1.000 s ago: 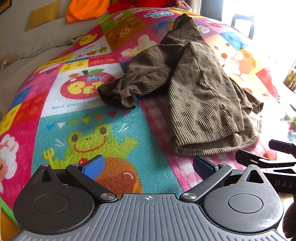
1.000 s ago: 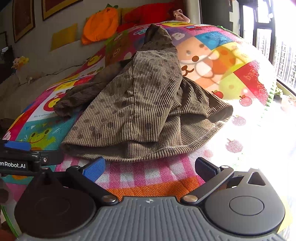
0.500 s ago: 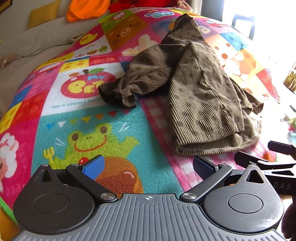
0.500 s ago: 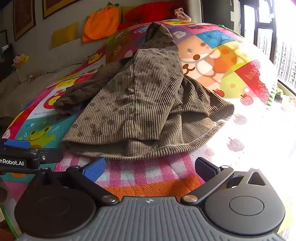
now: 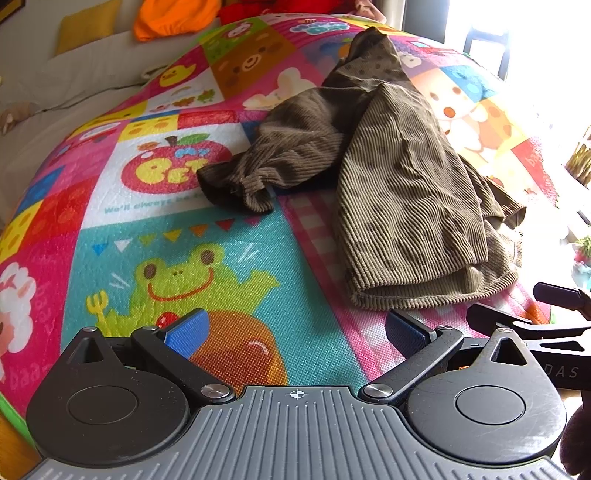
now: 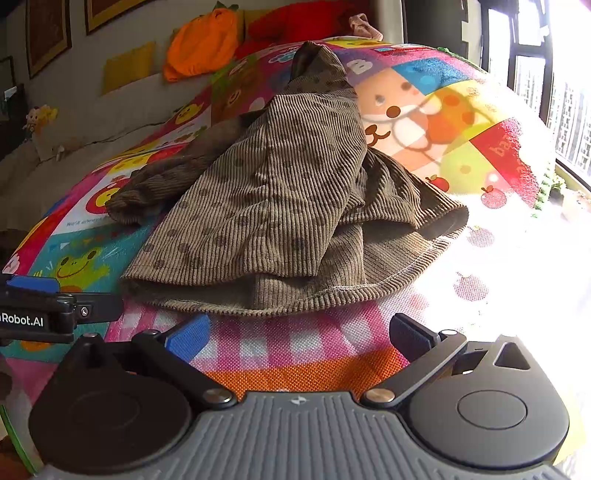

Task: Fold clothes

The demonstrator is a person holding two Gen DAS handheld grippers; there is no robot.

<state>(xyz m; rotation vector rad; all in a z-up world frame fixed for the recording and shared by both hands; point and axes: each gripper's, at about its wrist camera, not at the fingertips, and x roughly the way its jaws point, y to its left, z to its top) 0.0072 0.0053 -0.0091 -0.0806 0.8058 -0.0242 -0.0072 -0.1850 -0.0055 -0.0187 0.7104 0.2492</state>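
A crumpled brown corduroy garment point(image 5: 399, 184) with dark dots lies on a colourful cartoon play mat point(image 5: 177, 258); one sleeve point(image 5: 258, 173) reaches left over the apple picture. It also shows in the right wrist view point(image 6: 288, 206), its hem just beyond the fingers. My left gripper point(image 5: 295, 330) is open and empty, low over the mat, in front of the garment's near left corner. My right gripper point(image 6: 299, 332) is open and empty, right in front of the hem. Each gripper shows at the edge of the other's view.
An orange cushion point(image 6: 203, 44) and a red one point(image 6: 295, 22) lie beyond the mat's far end by the wall. A window point(image 6: 535, 74) with strong glare is on the right. A pale floor or mattress point(image 5: 44, 122) lies left of the mat.
Both grippers have crept slightly forward toward the garment's near hem. The garment has not moved and both grippers stay open.
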